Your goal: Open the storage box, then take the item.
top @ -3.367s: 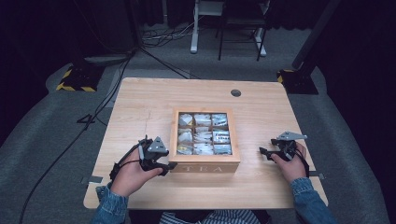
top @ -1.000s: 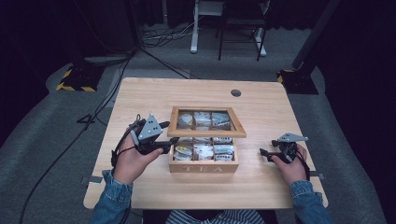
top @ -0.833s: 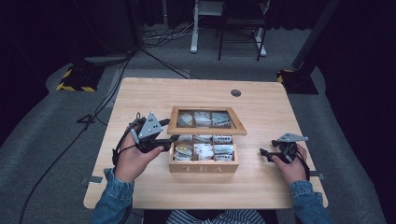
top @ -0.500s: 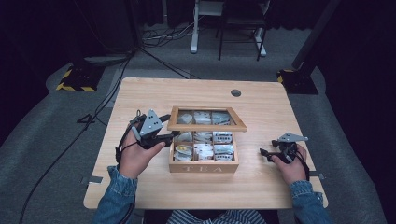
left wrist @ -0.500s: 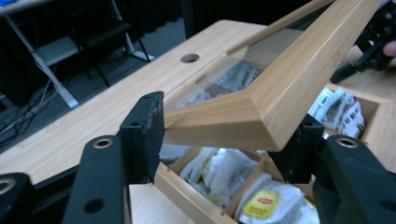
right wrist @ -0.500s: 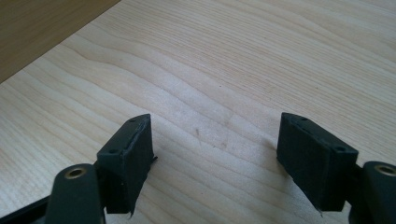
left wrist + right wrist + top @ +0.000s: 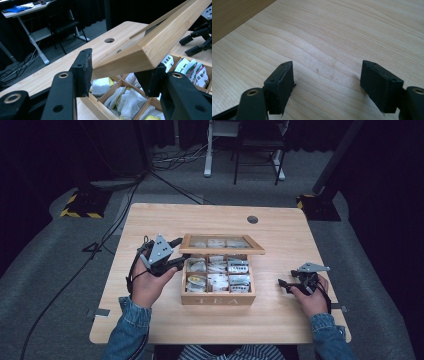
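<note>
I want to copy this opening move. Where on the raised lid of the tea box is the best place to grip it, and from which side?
Probably the lid at its free front corner, from the box's left: the rear edge is hinged and the rim there is a narrow wooden bar. The left gripper has its jaws around that corner; they have just been closing.

left gripper [image 7: 176,256] on lid [image 7: 221,244], tea box [image 7: 218,297]

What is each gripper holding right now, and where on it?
The left gripper clamps the tea box lid at its front left corner, lid half raised. The right gripper is open, holding nothing.
</note>
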### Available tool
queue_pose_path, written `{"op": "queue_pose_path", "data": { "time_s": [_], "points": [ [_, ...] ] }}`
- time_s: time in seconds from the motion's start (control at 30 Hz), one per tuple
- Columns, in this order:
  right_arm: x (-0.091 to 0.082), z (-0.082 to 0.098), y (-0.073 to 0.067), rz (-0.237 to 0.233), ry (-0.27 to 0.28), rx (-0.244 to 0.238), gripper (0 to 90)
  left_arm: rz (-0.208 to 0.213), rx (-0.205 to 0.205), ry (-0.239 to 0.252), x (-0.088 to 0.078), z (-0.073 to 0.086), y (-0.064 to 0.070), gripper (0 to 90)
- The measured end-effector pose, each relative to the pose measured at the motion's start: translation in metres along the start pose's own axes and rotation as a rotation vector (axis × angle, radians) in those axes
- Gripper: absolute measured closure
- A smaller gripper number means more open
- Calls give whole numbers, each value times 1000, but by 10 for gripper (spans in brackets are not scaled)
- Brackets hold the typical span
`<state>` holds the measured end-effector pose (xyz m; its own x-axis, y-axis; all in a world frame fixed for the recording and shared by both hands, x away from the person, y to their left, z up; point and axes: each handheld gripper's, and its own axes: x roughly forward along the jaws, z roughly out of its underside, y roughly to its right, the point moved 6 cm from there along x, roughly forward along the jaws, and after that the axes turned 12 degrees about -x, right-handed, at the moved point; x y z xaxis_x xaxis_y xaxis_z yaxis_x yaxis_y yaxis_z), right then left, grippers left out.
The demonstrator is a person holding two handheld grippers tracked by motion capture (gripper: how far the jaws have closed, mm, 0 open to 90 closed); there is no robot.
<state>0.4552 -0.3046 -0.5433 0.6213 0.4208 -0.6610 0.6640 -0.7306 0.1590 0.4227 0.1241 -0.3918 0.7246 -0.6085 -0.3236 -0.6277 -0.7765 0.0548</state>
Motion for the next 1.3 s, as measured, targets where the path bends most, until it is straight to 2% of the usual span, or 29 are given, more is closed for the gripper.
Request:
{"op": "queue_pose_path", "data": {
  "time_s": [0.1, 0.23, 0.5, 0.87, 1.0, 1.2, 1.3],
  "points": [
    [0, 0, 0, 0, 0, 0, 271, -4, -37, 8, 1, 0, -1, 503],
    [0, 0, 0, 0, 0, 0, 271, -24, -49, 29, 1, -2, -1, 521],
    [0, 0, 0, -1, -1, 1, 271, -57, -56, 55, 3, -6, -1, 529],
    [1, -1, 0, 4, -10, 4, 244, -53, -57, 57, 4, -7, -2, 529],
    [0, 0, 1, 19, -5, 19, 298, -53, -59, 60, 4, -7, -3, 529],
    [-1, 0, 2, 23, -3, 24, 320, -52, -60, 59, 4, -7, -2, 529],
    [-2, 0, 1, 21, 5, 24, 380, -53, -59, 57, 4, -7, -2, 529]
  ]
}}
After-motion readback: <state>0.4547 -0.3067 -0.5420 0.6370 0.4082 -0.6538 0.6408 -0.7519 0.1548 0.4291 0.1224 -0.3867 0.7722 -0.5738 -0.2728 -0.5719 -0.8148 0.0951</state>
